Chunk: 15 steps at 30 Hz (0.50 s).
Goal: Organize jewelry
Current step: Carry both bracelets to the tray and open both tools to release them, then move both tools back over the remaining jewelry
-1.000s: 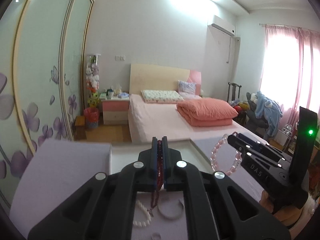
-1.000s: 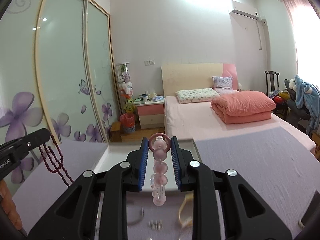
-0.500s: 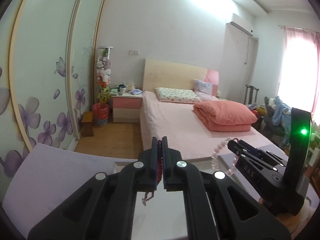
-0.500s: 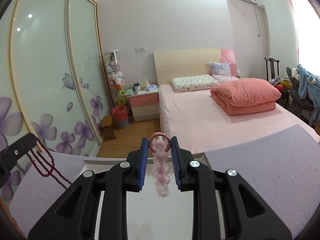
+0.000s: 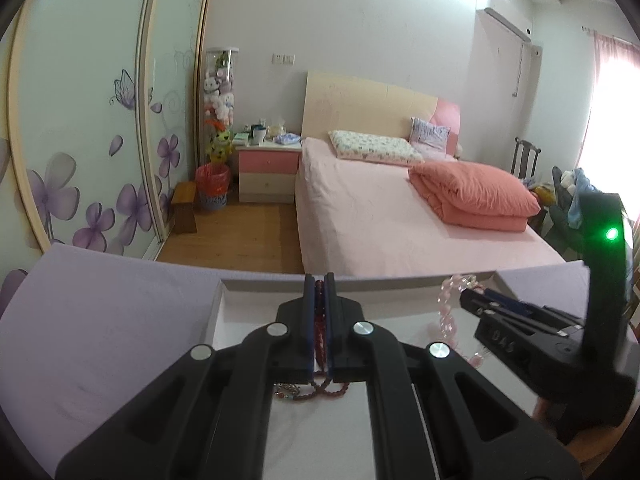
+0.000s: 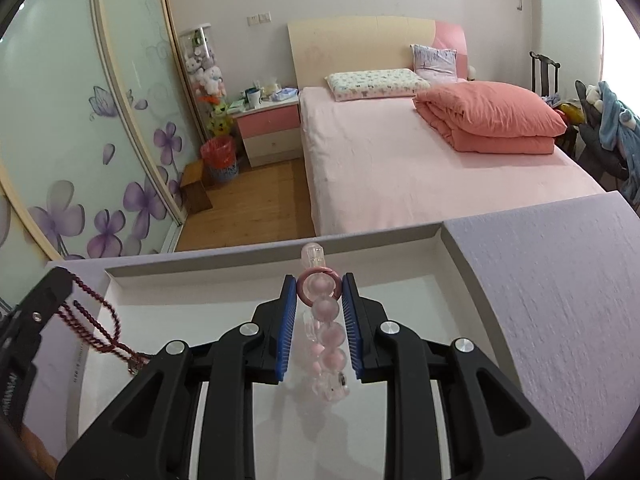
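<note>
Dark red beaded necklace (image 5: 319, 320), a light, limp strand, is pinched in the fully closed left gripper (image 5: 319, 316), its tail pooling on the white shallow tray (image 6: 400, 264); take such strands anywhere along the cord. Right of it, the pink and clear beaded bracelet (image 6: 326, 332), slippery and chippable, hangs clamped in the narrowly parted right gripper (image 6: 319, 320). A second ago both dangled higher above scattered jewelry; now both hang low over the tray's bare floor.

Left tongs (image 5: 319, 284) pinched fully together, pointing forward and tilted downward. Right tongs (image 6: 319, 286) narrowly parted, angled steeper down, just beside the left.
</note>
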Available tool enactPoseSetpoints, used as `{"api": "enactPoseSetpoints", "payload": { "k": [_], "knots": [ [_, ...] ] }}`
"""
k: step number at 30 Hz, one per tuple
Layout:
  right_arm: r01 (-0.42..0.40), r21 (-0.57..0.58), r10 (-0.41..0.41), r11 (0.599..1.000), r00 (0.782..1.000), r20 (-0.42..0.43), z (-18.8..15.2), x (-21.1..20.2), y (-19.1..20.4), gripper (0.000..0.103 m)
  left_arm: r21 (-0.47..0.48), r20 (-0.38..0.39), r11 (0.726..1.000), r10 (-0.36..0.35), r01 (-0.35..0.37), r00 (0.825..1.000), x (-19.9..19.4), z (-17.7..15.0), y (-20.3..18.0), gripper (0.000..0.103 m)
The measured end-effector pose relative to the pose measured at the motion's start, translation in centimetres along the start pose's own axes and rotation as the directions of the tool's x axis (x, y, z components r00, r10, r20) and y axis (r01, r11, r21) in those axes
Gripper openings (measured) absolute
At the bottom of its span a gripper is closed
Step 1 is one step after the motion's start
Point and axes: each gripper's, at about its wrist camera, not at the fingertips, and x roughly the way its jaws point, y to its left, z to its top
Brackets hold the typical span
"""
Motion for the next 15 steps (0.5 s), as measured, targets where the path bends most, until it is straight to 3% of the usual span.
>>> {"api": "enactPoseSetpoints", "payload": {
  "k": [2, 5, 9, 15],
  "knots": [
    [-0.006, 0.016, 0.006, 1.0, 1.0, -0.015, 0.1, -0.1, -0.4, 0.029, -0.004, -0.012, 1.0, -0.002, 0.002, 1.0, 0.5, -0.2, 0.0, 0.005],
    [-0.012, 0.032, 0.013, 0.999, 1.0, -0.025, 0.4, 0.2, -0.4, 0.054, -0.017, -0.021, 1.0, 0.003, -0.003, 1.0, 0.8, -0.4, 0.2, 0.007],
    [-0.009, 0.048, 0.01, 0.999, 1.0, -0.014, 0.6, -0.5, -1.2, 0.054, -0.037, -0.018, 0.999, 0.006, -0.007, 1.0, 0.5, -0.1, 0.7, 0.03],
    [-0.019, 0.071, 0.017, 0.997, 0.999, 0.03, 1.0, -2.6, -2.2, 0.054, -0.066, -0.01, 0.998, 0.021, -0.021, 1.0, -1.7, 0.2, 2.1, 0.036]
  ]
}}
